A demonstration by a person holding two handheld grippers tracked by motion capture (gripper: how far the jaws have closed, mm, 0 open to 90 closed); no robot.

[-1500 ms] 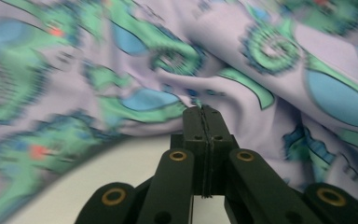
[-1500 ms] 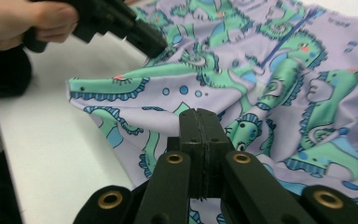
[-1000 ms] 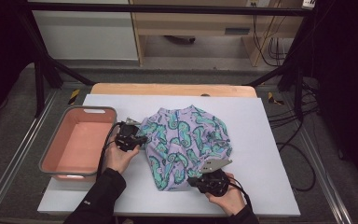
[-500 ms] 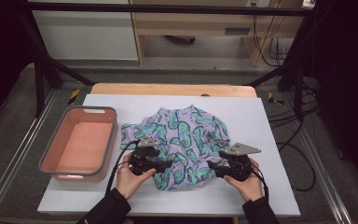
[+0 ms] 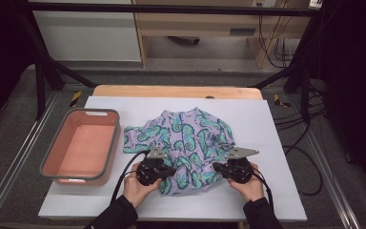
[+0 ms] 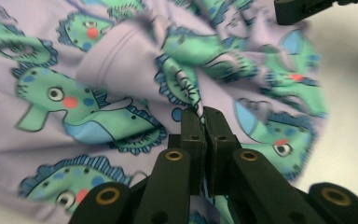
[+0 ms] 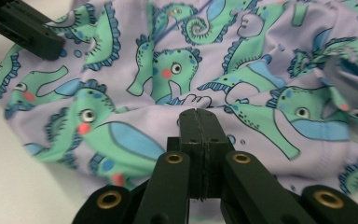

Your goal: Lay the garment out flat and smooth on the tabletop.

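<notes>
A salmon-pink tub point(image 5: 79, 149) with a grey rim sat near the worktop's left edge, and nothing lay inside it. Just right of it, a lilac garment point(image 5: 186, 143) printed with green seahorses lay crumpled across the middle of the white worktop point(image 5: 276, 191), one corner reaching almost to the tub's wall.

The left gripper point(image 5: 158, 171) rested on the garment's near-left edge. Its jaws had just been closing, and in the left gripper view they stood pressed together with a raised fold of the lilac cloth point(image 6: 121, 70) pinched between them.

The right gripper point(image 5: 228, 168) sat at the garment's near-right edge. Its jaws had just closed too; in the right gripper view they met tip to tip over the cloth point(image 7: 214, 46), though whether any fabric was caught there I could not tell.

Black cables point(image 5: 305, 157) trailed past the worktop's right edge.
</notes>
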